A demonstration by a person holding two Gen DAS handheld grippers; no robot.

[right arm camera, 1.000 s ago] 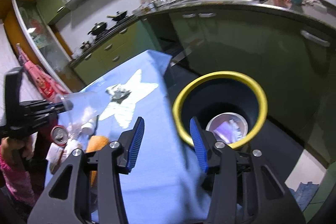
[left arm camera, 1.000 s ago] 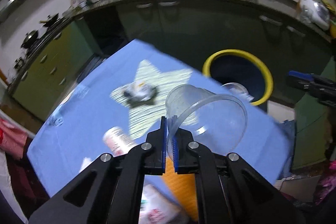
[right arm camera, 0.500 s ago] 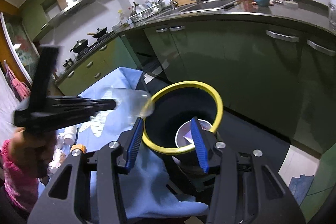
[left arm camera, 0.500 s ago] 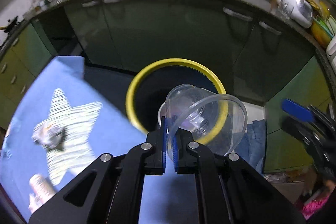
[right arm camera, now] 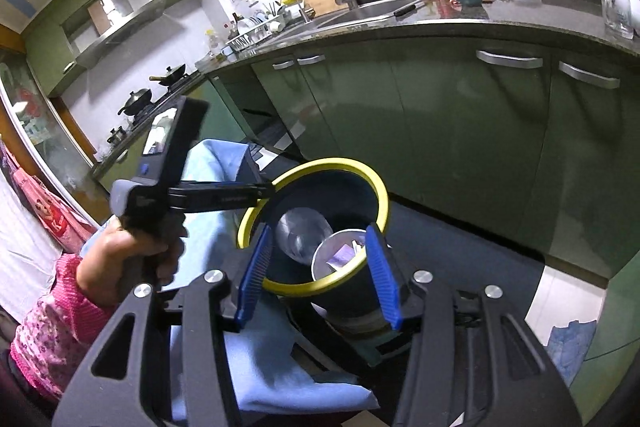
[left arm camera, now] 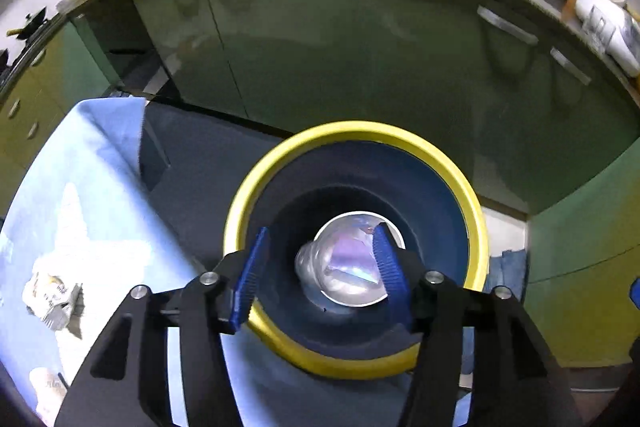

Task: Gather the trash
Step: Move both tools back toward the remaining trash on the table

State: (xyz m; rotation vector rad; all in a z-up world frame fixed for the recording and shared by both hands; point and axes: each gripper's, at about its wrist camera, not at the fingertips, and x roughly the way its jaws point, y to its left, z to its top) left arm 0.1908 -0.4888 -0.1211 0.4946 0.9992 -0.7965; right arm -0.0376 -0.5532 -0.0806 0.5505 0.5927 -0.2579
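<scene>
**Clear cup in the bin; both hand-held grippers empty**

Left to right, as your two wrist cameras show it.

Far left: the table under a pale blue cloth (left arm camera: 100, 187) carries a crumpled grey-and-white wrapper (left arm camera: 50, 297) lying on the cloth's white star print. Below it, at the frame edge, is a whitish cylindrical item (left arm camera: 46, 387), cut off and blurred; you cannot tell what it is.

Centre: your left hand-held gripper (left arm camera: 320, 267) hangs directly over the mouth of the round dark bin with the yellow rim (left arm camera: 356, 135). Its blue pads are spread wide and grip nothing. The clear plastic cup (left arm camera: 310, 265) lies inside the bin, tipped on its side against a white round container (left arm camera: 352, 293) that holds purple scraps. Whether the cup has come to rest cannot be judged from one frame.

Right: your right hand-held gripper (right arm camera: 316, 267) is also wide apart and empty, aimed at the same bin from its near side.

Key relation for the next pick: the remaining trash lies left of and behind the left hand-held gripper, well apart from it, on the table. Judgement: the left hand is the nearer one. The wrapper's long axis runs roughly across the left view, so a swing back left is likely needed before closing.

Hidden: the bin's floor beneath the containers, and most of the table in the right view, blocked by your left hand (right arm camera: 132, 255).
</scene>
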